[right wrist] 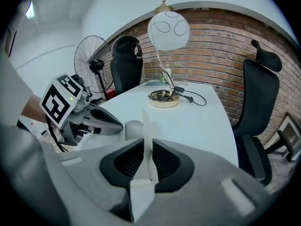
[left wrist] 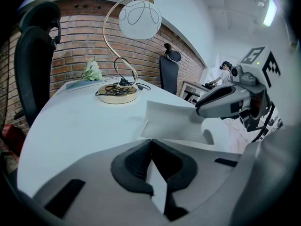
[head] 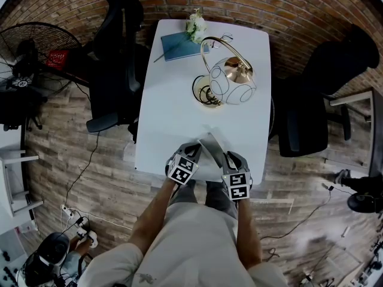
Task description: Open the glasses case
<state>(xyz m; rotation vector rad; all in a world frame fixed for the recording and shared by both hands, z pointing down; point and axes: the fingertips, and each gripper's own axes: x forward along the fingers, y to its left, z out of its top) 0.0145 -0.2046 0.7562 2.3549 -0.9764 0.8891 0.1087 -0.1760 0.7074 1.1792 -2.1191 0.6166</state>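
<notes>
The white glasses case [head: 209, 150] lies at the near edge of the white table [head: 173, 112], between my two grippers. The left gripper [head: 190, 155] is at its left side. In the left gripper view its pads [left wrist: 134, 166] are shut on a thin white panel of the case, and a raised white flap [left wrist: 171, 121] stands just beyond the left gripper [left wrist: 151, 149]. The right gripper [head: 228, 159] is at the case's right side. In the right gripper view the right gripper [right wrist: 146, 150] is shut on an upright thin white flap [right wrist: 146, 128]. The glasses inside, if any, are hidden.
A lamp with a gold base [head: 207, 92] and a white globe shade [head: 232, 81] stands mid-table, its cable beside it. A blue book [head: 179, 45] and white flowers [head: 195, 25] lie at the far end. Black office chairs [head: 116, 58] flank the table; a fan [head: 33, 43] stands at the left.
</notes>
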